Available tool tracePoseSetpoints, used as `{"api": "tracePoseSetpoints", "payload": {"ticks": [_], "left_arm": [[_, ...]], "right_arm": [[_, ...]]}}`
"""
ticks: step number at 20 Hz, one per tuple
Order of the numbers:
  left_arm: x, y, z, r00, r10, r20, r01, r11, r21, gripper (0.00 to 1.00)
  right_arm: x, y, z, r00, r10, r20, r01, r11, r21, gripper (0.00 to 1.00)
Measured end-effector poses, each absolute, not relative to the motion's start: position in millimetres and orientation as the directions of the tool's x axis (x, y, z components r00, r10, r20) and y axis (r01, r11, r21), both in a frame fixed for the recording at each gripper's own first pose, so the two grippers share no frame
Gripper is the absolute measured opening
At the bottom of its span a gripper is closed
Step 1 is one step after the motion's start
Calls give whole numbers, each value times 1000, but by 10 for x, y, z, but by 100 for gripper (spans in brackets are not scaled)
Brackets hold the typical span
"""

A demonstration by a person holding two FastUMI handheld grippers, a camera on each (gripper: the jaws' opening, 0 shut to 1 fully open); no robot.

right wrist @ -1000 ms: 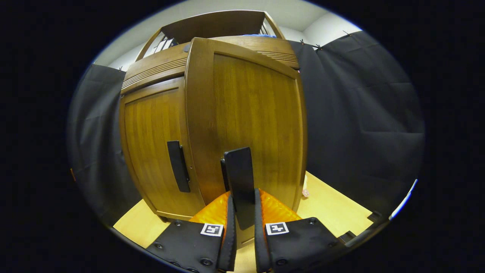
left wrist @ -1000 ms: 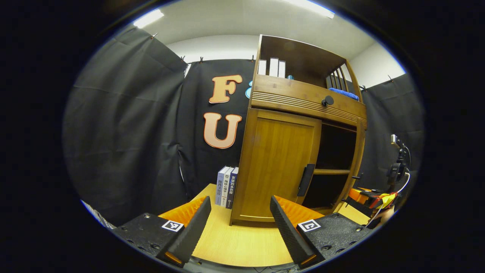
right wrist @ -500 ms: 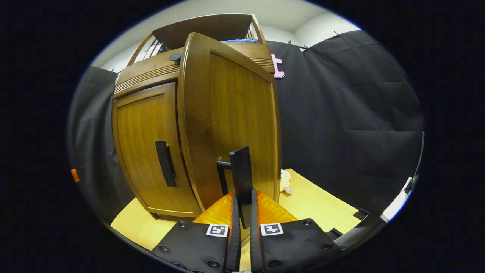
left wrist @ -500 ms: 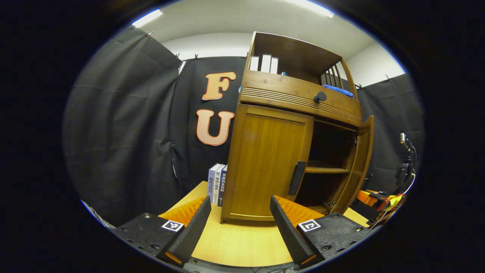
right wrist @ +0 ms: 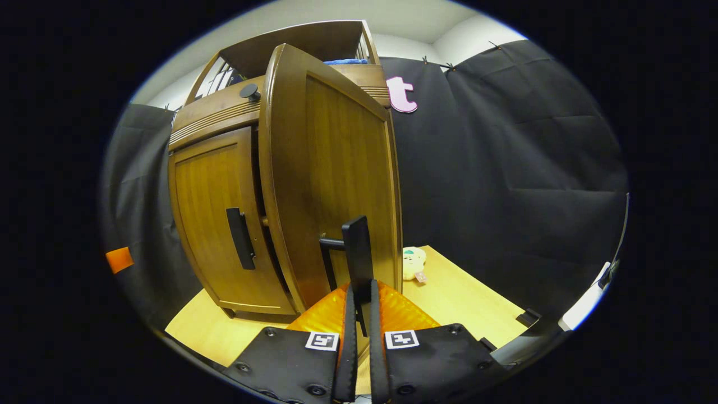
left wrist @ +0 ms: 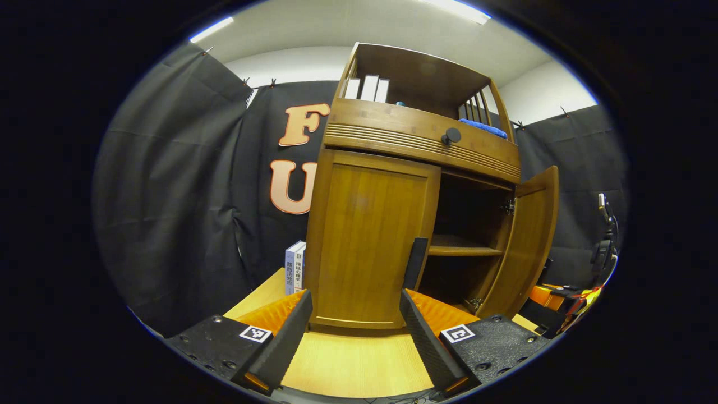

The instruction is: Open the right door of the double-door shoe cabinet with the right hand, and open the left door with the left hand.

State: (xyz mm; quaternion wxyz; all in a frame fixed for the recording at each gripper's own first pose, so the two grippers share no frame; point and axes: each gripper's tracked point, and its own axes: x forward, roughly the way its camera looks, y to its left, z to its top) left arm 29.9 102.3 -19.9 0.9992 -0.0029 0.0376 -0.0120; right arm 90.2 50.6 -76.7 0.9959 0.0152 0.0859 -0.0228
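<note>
The wooden shoe cabinet (left wrist: 420, 140) stands on a light table. Its left door (left wrist: 367, 241) is closed, with its dark bar handle (left wrist: 416, 262) just above my right-hand finger. My left gripper (left wrist: 354, 306) is open in front of that door, a short way off and touching nothing. The right door (left wrist: 530, 235) stands swung outward, baring the dark inside and a shelf (left wrist: 465, 251). In the right gripper view, my right gripper (right wrist: 359, 292) is shut on the right door's handle (right wrist: 358, 252), with the right door (right wrist: 336, 179) wide in front. The left door (right wrist: 216, 219) sits closed beside it.
Books (left wrist: 295, 266) stand against the cabinet's left side. A small plush toy (right wrist: 414, 264) lies on the table (right wrist: 465, 297) behind the open door. A round knob (left wrist: 450, 136) sits on the drawer front, and a blue cloth (left wrist: 482, 128) lies on the top shelf.
The right door has swung farther outward with my right gripper still on its handle. My left gripper has drifted right, toward the closed left door's handle.
</note>
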Motion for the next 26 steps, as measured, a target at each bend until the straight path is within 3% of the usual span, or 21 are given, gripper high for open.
{"api": "tracePoseSetpoints", "payload": {"ticks": [1,3,5,6,7,15,17,18,21,22,23,26], "left_arm": [[323,964,-188,997,-29,-70,28,1000,-8,92],[360,858,-191,997,-35,-63,34,999,-10,92],[385,725,-203,997,-45,-62,44,999,-14,95],[384,658,-208,997,-53,-61,52,999,-15,92],[400,617,-202,996,-60,-60,60,998,-13,92],[494,111,-267,994,-96,-61,96,995,12,95],[538,50,-281,994,-91,-60,92,996,12,92],[559,8,-293,994,-91,-58,92,996,12,92],[615,-124,-354,994,-90,-63,92,996,15,92],[621,-171,-371,994,-92,-66,93,996,13,92],[637,-218,-376,993,-95,-66,96,995,12,92],[675,-347,-396,992,-101,-69,103,995,20,92]], "right_arm": [[874,477,-772,984,-44,-175,49,998,26,17],[859,405,-812,983,-55,-173,58,998,15,17],[805,291,-769,984,-72,-165,72,997,-4,8],[789,259,-757,985,-65,-162,66,998,-1,13],[782,236,-754,985,-56,-165,58,998,7,8],[739,36,-748,986,-1,-166,3,1000,11,12],[722,-53,-742,986,0,-167,1,1000,8,8],[718,-98,-736,986,0,-168,1,1000,8,12],[726,-282,-715,986,-9,-166,11,1000,11,12],[730,-352,-713,986,-17,-166,19,1000,12,8],[725,-431,-701,986,-26,-165,29,999,15,12],[736,-633,-678,986,-41,-162,47,998,32,12]]}}
